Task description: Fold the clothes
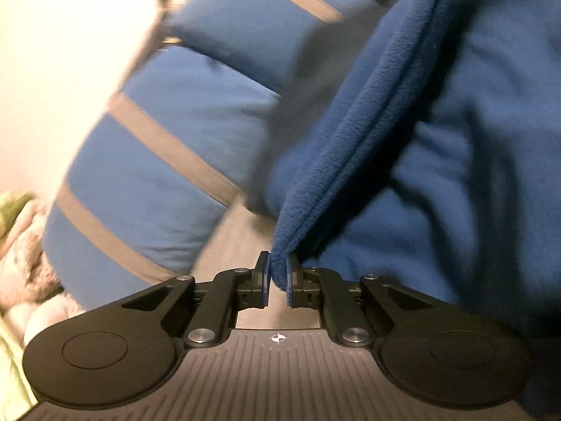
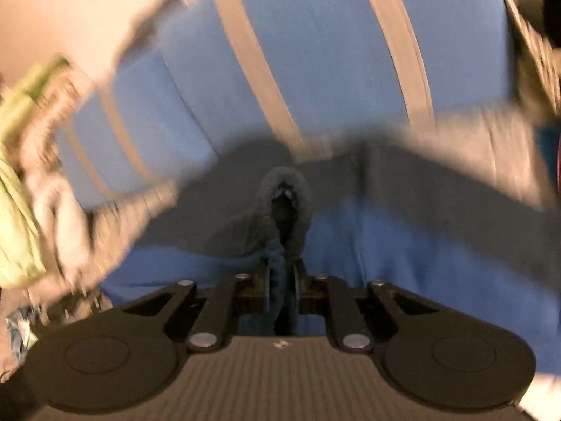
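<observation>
The left gripper pinches a bunched hem of the dark blue fleece garment; the seamed edge runs up and away from its pads to the upper right, and the rest of the fleece hangs close on that gripper's right side. The right gripper is pressed together on a narrow roll of the same blue fleece, with a grey fleece hood or lining bunched directly ahead of its fingertips.

Procedure, as judged from this position:
- Keep both pinches firm. Fleece is thick and springy, so a shallow bite may slip.
- Hold the two gripped points level and draw them apart until the edge between them is taut.
- Let the body of the garment hang free of creases before lowering it.
- Lay it down flat, far edge first.

Surface: beyond both grippers lies a bright blue cover with tan stripes, apparently bedding or a sofa cushion; the blur leaves this undecided. A pale wall stands to the far left of the left gripper. Light green and pale cloth items lie heaped at the left of the right gripper.
</observation>
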A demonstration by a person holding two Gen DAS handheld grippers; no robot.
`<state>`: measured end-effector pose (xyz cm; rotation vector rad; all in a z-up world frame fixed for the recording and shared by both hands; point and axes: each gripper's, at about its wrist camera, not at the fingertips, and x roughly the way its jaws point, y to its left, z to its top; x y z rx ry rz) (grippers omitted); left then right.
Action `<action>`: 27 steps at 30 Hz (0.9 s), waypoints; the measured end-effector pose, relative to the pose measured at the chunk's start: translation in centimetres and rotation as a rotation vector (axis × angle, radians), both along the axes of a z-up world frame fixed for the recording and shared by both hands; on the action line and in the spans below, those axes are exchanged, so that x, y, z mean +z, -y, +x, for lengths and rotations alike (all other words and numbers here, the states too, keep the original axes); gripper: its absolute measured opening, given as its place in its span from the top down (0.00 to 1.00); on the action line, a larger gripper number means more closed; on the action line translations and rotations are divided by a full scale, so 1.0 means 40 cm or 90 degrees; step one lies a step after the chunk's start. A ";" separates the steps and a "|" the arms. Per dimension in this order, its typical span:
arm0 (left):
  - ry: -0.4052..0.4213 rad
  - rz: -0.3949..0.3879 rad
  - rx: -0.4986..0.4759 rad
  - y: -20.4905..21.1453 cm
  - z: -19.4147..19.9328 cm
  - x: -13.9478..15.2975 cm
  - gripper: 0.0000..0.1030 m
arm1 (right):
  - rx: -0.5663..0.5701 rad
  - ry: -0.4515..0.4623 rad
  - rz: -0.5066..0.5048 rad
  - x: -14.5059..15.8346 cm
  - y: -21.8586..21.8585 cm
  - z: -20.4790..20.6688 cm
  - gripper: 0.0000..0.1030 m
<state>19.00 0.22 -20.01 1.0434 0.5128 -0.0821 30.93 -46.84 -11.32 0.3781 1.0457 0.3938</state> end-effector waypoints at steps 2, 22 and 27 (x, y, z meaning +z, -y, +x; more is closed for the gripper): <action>-0.015 0.015 0.004 0.002 -0.004 -0.025 0.91 | 0.003 -0.041 -0.008 -0.075 0.000 -0.024 0.88; -0.073 -0.235 0.128 -0.110 0.018 0.081 0.50 | 0.111 -0.022 -0.181 -0.009 -0.053 -0.051 0.09; -0.139 -0.595 0.206 -0.256 0.046 0.135 0.45 | 0.185 0.081 -0.229 0.145 -0.126 -0.064 0.00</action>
